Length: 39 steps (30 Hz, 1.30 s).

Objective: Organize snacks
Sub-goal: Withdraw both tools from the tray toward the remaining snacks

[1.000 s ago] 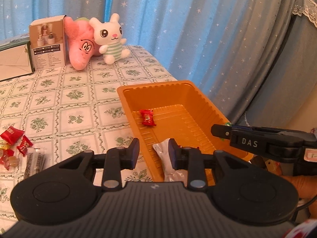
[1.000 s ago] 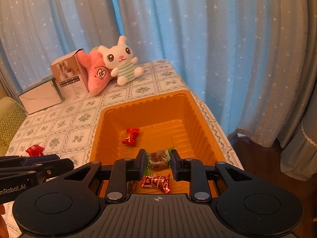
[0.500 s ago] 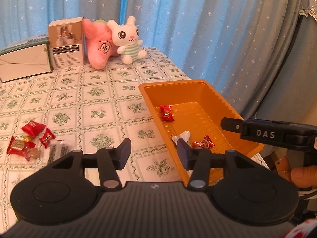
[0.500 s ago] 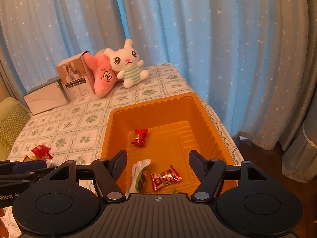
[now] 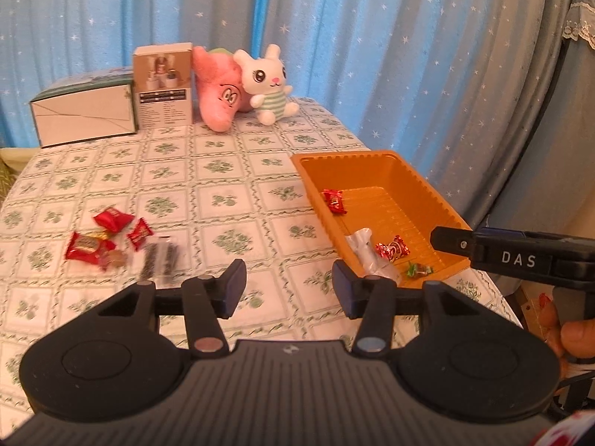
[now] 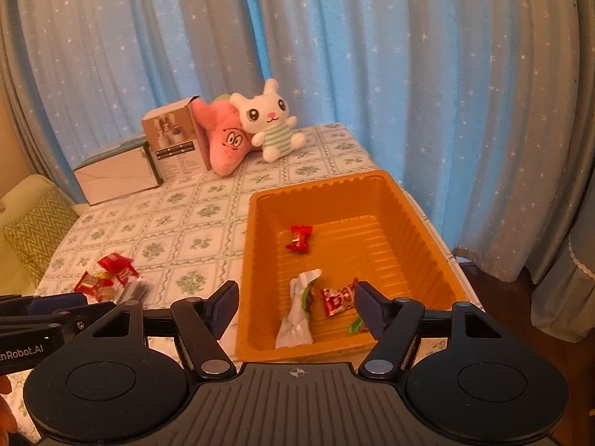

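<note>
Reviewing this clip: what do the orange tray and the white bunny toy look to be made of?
Orange tray: probably thin moulded plastic, with a glossy sheen, ribbed walls and a stepped floor. White bunny toy: soft plush fabric, matte and fuzzy at its edges, with a striped cloth body; the filling cannot be seen.

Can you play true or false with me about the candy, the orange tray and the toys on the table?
1. The orange tray has some snacks in it. True.
2. The white bunny toy sits inside the tray. False: it sits on the table at the far end, next to the pink plush.
3. The right tool is squeezing a candy. False: its jaws stand open with nothing held.
4. A pile of red candies lies on the tablecloth outside the tray. True.
5. The left tool holds the white wrapper. False: it is open and empty; the wrapper lies in the tray.
</note>
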Available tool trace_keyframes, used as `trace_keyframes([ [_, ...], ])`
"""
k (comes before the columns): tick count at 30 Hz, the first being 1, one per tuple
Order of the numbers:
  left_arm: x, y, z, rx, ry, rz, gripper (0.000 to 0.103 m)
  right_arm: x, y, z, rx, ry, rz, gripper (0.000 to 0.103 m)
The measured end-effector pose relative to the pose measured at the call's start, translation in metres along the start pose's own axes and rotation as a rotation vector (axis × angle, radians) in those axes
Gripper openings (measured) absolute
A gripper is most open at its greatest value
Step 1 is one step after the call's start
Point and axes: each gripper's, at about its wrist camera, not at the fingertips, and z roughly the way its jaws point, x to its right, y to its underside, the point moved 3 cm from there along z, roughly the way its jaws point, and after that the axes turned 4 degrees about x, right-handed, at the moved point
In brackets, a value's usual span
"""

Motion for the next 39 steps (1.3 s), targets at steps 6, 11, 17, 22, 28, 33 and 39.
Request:
trace_keyframes([
  [6, -0.031, 0.016, -0.028, 0.009, -0.063, -0.022, 0.047, -0.028, 0.013, -0.011, -0.003, -0.034, -0.017, 0.069],
  [11, -0.067, 0.025, -0.049, 0.017, -0.130, -0.061, 0.047, -0.061, 0.024, -0.010, -0.023, -0.080, -0.051, 0.069],
  [17, -0.107, 0.036, -0.070, 0.023, -0.202, -0.092, 0.047, -0.099, 0.032, -0.007, -0.030, -0.129, -0.093, 0.069],
  [22, -0.130, 0.043, -0.076, 0.018, -0.236, -0.116, 0.047, -0.123, 0.039, 0.001, -0.042, -0.155, -0.113, 0.069],
  [28, -0.149, 0.043, -0.079, 0.043, -0.235, -0.104, 0.047, -0.144, 0.043, 0.012, -0.042, -0.176, -0.130, 0.069],
  [33, -0.162, 0.043, -0.072, 0.063, -0.222, -0.087, 0.047, -0.158, 0.046, 0.024, -0.039, -0.184, -0.143, 0.069],
  [39, -0.182, 0.045, -0.053, 0.037, -0.232, -0.074, 0.047, -0.176, 0.051, 0.050, -0.060, -0.189, -0.154, 0.069],
])
